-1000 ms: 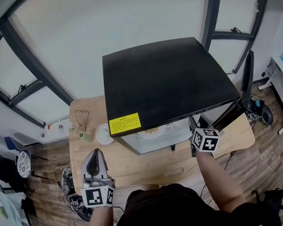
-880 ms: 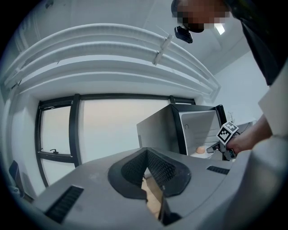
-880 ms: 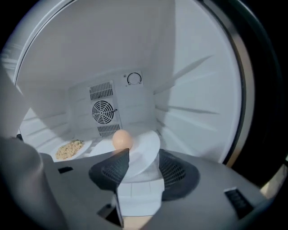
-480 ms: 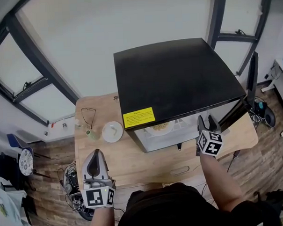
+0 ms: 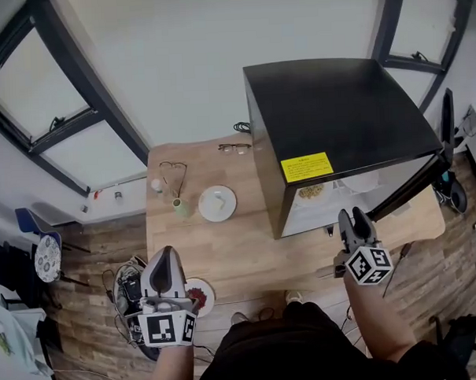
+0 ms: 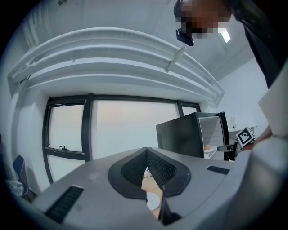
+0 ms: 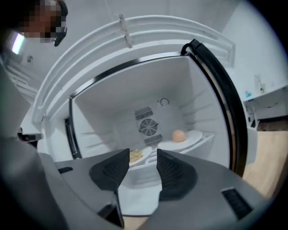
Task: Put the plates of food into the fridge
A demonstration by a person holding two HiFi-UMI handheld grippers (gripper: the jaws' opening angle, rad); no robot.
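The right gripper (image 5: pixel 352 216), jaws just opened and empty, faced the open fridge (image 5: pixel 337 118); a shallow rim pinch could tip the plate (image 5: pixel 217 203) waiting on the table (image 5: pixel 249 259).

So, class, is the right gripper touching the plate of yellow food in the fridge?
Apart. The head view shows the right gripper outside the fridge, clear of the plate of yellow food inside. Its jaws have just been opening, nothing between them.

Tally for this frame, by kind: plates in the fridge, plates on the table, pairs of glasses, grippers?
Plates in the fridge: 2
Plate on the table: 1
Pairs of glasses: 2
Grippers, left gripper and right gripper: 2
Total: 7
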